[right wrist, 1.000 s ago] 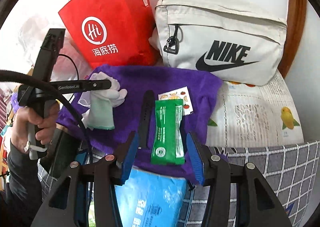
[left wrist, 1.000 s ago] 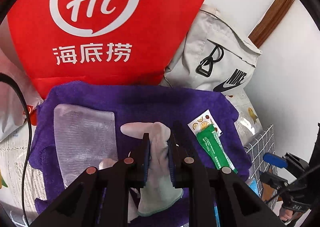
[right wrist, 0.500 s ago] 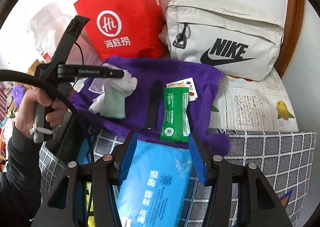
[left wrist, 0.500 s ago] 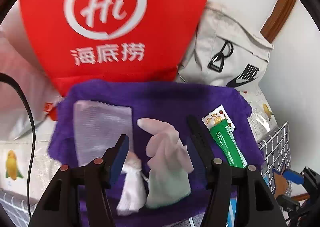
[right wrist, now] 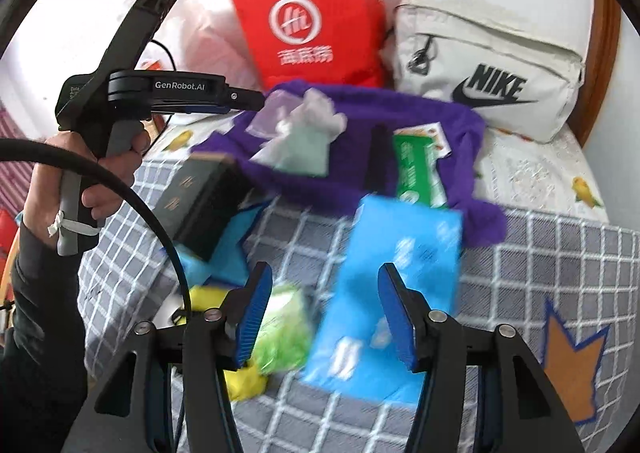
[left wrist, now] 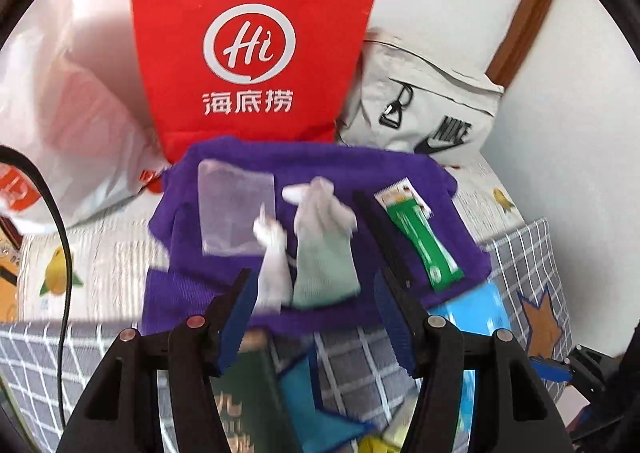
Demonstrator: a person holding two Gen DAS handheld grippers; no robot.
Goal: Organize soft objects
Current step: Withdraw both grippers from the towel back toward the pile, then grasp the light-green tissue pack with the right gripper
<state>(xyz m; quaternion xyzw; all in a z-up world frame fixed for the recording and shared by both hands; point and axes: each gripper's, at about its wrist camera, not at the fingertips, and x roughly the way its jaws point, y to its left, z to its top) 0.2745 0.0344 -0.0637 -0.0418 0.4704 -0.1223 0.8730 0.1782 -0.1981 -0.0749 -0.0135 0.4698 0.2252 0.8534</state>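
Observation:
A purple towel (left wrist: 320, 165) lies spread on the bed. On it lie a pale green and white glove (left wrist: 324, 253), a second white glove (left wrist: 272, 261), a clear plastic pouch (left wrist: 236, 209), a black strap (left wrist: 384, 229), a green sachet (left wrist: 424, 241) and a small fruit-print packet (left wrist: 402, 195). My left gripper (left wrist: 314, 317) is open and empty, just short of the gloves. My right gripper (right wrist: 326, 317) is open and empty above a blue tissue pack (right wrist: 384, 293). The towel (right wrist: 460, 133) and glove (right wrist: 308, 141) also show in the right wrist view.
A red paper bag (left wrist: 252, 49) and a beige Nike bag (left wrist: 420, 109) stand behind the towel. A dark box (right wrist: 200, 197), a green packet (right wrist: 284, 333) and a yellow item (right wrist: 240, 377) lie on the grey checked cover (right wrist: 520, 293). A white plastic bag (left wrist: 68, 125) lies left.
My left gripper opened and let go of the glove, which now lies on the towel, then drew back. My right gripper also drew back, over the blue pack.

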